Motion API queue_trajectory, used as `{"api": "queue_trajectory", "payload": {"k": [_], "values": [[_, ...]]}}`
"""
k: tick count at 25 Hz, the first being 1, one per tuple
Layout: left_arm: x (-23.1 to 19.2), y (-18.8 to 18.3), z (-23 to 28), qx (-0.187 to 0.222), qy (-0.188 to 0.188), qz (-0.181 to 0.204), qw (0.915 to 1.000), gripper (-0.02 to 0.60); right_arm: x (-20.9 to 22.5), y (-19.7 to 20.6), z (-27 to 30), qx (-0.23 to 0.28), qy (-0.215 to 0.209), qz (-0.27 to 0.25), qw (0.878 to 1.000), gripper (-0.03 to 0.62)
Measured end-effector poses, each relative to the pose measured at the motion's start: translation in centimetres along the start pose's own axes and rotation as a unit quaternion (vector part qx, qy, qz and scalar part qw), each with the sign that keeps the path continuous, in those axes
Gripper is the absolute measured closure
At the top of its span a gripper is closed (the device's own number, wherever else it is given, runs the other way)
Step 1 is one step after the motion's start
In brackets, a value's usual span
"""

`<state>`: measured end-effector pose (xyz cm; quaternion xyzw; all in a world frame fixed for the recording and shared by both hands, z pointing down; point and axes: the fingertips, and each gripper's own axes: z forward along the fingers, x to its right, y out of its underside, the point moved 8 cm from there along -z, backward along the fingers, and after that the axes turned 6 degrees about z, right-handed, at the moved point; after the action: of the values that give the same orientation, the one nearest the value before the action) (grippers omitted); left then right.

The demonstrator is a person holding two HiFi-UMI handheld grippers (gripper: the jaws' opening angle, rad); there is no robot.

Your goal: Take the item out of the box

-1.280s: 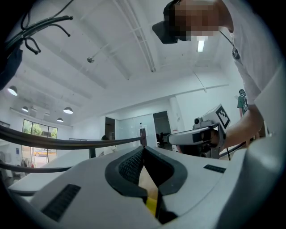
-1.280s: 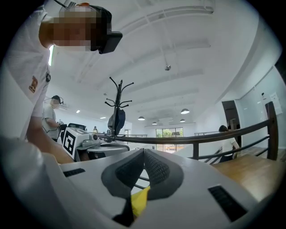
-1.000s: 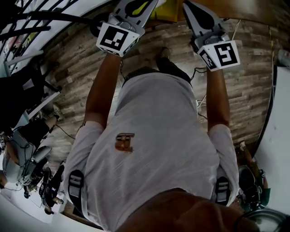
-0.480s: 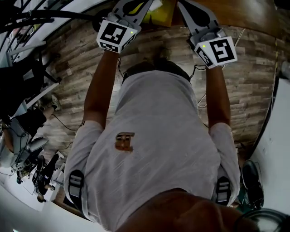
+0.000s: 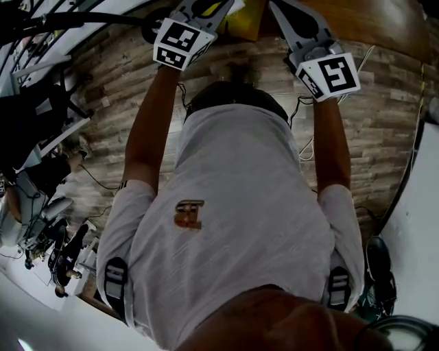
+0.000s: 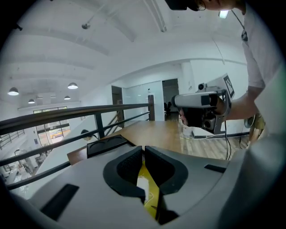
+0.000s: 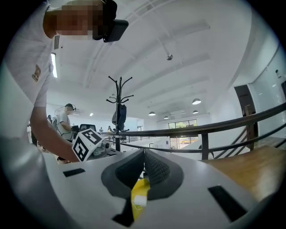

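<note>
Neither a box nor an item shows clearly in any view. My left gripper [image 6: 144, 150] is shut, its dark pads meeting with nothing between them. My right gripper [image 7: 144, 154] is shut too and holds nothing. A yellow strip with a white tag sits behind each pair of jaws. In the head view both grippers are held out in front of the person's chest at the top edge, with the left marker cube [image 5: 180, 42] and right marker cube [image 5: 333, 75] in sight and the tips cut off. Between them lies a yellow thing [image 5: 247, 17], mostly cropped.
A wooden table [image 6: 152, 134] carries a black tray [image 6: 107, 145] beside a dark railing [image 6: 67, 114]. A coat rack [image 7: 119, 112] stands beyond the left gripper's cube [image 7: 87, 144]. Below is plank flooring [image 5: 110, 116] with cables and equipment [image 5: 48, 233] at the left.
Both grippers have drifted a little toward the top edge of the head view. Both jaws stay shut.
</note>
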<state>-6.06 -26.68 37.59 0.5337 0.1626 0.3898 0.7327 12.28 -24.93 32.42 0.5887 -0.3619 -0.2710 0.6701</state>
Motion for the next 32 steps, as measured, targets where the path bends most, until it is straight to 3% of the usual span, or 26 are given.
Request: {"api": "queue_trajectory", "payload": {"k": [6,15,22,32], "values": [[-0.8,1.4,1.5,-0.031,0.022,0.003,0.9993,0.557,0.6,0.4,0.9,-0.001,0.012,0.005,1.0,0.563],[-1.0,3.1,3.8,-0.099,0.061,0.012,0.9932,0.43,0.8,0.9,1.9,0.0,0.018,0.007,1.0,0.563],[-1.0,4.7,6.3,-0.164,0.087,0.013,0.9825,0.333,1.9,1.2,2.1,0.002,0.027,0.012,1.0,0.563],[-0.6,6.8,10.1,-0.242,0.111,0.002,0.964,0.302,4.3,2.7,0.7,-0.002,0.045,0.03,0.999,0.563]]}}
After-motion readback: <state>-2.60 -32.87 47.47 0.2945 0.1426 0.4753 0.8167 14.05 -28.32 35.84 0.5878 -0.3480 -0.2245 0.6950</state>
